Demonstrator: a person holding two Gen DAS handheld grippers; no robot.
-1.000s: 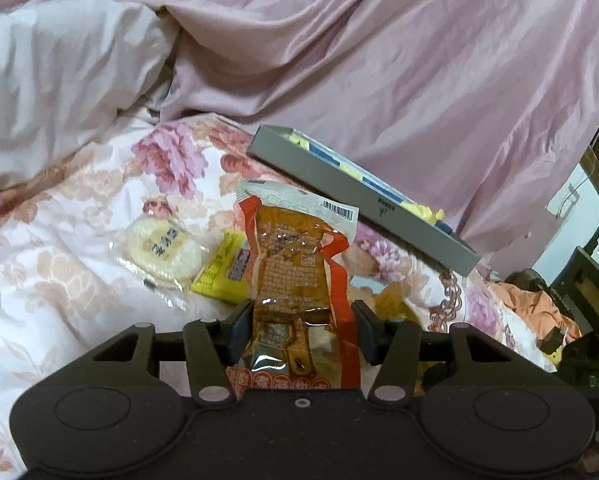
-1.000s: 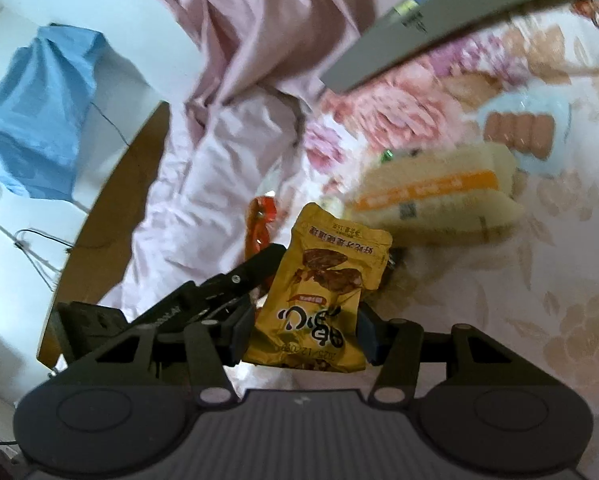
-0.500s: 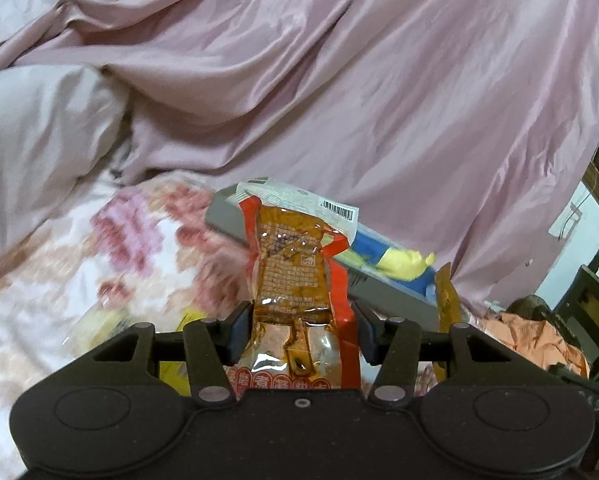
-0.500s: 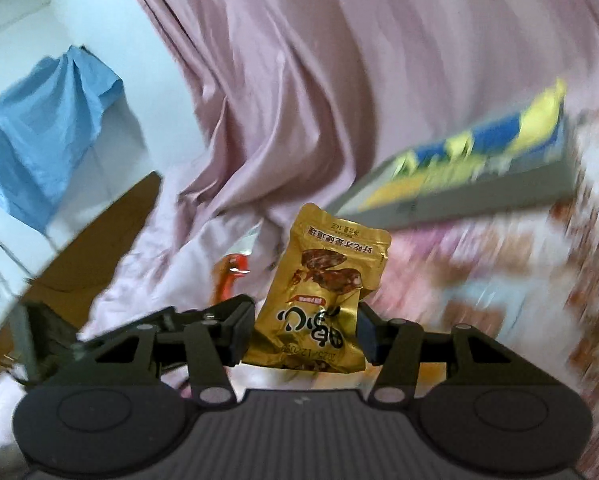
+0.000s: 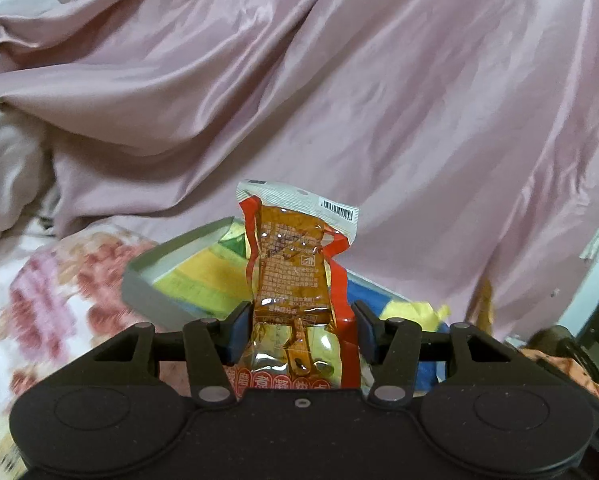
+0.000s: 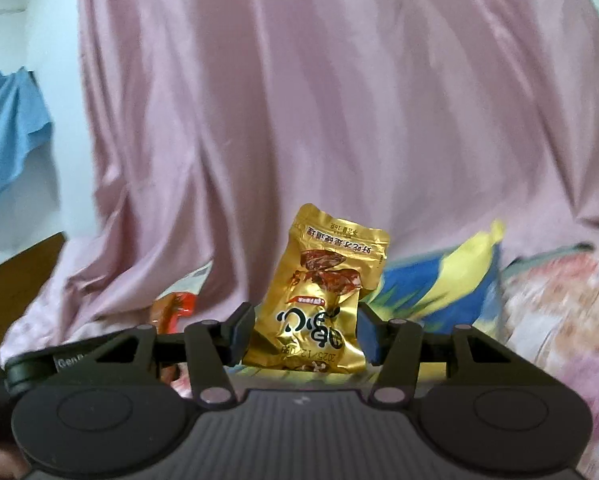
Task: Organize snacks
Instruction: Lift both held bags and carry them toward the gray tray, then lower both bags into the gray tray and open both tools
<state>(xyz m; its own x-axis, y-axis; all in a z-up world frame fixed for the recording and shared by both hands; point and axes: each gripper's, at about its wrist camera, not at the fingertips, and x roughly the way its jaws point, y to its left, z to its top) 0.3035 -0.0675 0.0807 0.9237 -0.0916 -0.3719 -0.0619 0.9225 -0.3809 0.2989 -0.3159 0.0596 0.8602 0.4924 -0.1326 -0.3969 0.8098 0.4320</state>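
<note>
My left gripper (image 5: 299,330) is shut on an orange-and-red snack pouch (image 5: 295,272) with a white barcode top, held upright above a grey box (image 5: 147,276) with a yellow, blue and green lining. My right gripper (image 6: 305,330) is shut on a gold snack packet (image 6: 323,292), printed upside down, held up in front of the blue and yellow lining (image 6: 439,280) of the same box. The left gripper's orange pouch (image 6: 175,308) shows at the lower left of the right wrist view.
A pink satin quilt (image 5: 339,100) rises behind the box and fills both views. The floral bedsheet (image 5: 51,300) lies left of the box. A blue cloth (image 6: 7,136) hangs on the wall at far left. Dark clutter (image 5: 579,344) sits at the right.
Both grippers have lifted their packets off the sheet and moved toward the grey box. The loose snacks on the bed have dropped out of view.
</note>
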